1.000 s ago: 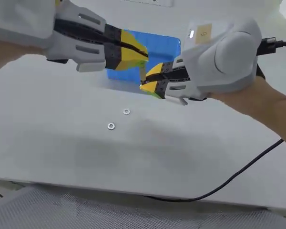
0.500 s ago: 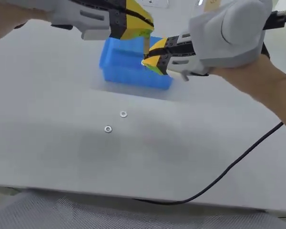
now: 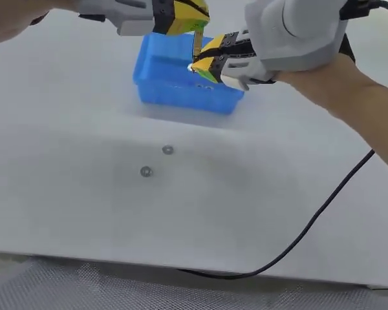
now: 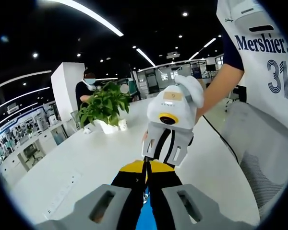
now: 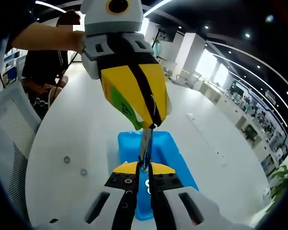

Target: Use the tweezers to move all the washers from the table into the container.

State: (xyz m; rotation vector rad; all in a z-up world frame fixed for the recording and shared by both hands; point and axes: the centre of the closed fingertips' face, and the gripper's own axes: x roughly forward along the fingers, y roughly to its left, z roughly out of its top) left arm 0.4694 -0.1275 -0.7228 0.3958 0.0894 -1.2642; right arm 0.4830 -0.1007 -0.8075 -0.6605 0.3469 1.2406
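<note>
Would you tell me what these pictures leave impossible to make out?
1. Tips of the tweezers, right gripper view: hidden between the right gripper's jaws, so a held washer cannot be told.
2. Inside of the container, head view: blurred, partly covered by the left gripper and the right gripper.
3. Left gripper view: its own jaws hide nearly all the container.

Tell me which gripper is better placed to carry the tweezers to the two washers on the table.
Probably the left gripper: its jaws hold the tweezers by the upper end above the blue container, while the right gripper only pinches near the tips. The washers lie toward its side.
</note>
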